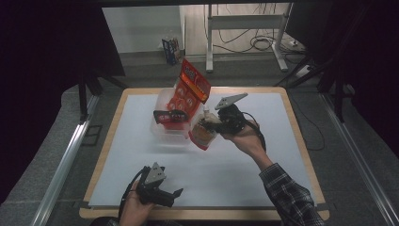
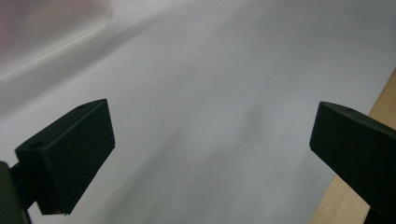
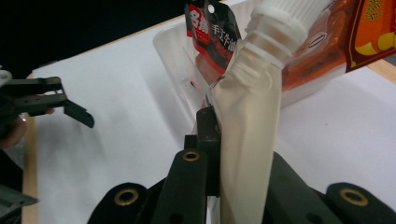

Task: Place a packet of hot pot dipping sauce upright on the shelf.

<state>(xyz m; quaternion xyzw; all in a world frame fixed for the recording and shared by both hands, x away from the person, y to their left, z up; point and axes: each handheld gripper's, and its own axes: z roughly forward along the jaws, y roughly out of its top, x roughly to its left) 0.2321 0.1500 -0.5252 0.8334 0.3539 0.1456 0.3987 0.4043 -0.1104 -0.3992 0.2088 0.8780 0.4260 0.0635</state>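
Clearly, the red packet (image 3: pixel 211 25) bears white characters "手工牛油".

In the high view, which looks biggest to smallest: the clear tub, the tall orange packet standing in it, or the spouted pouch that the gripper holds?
1. Clear tub.
2. Orange packet.
3. Spouted pouch, pinched in the right gripper.
The packet and pouch look close in size, and the gripper hides part of the pouch, so that order is unsure.

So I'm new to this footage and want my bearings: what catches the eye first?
The bright orange-red snack bag standing in the clear plastic bin at the table's far middle. Just right of it, the right gripper is shut on a spouted pouch, while the left gripper rests open near the front edge.
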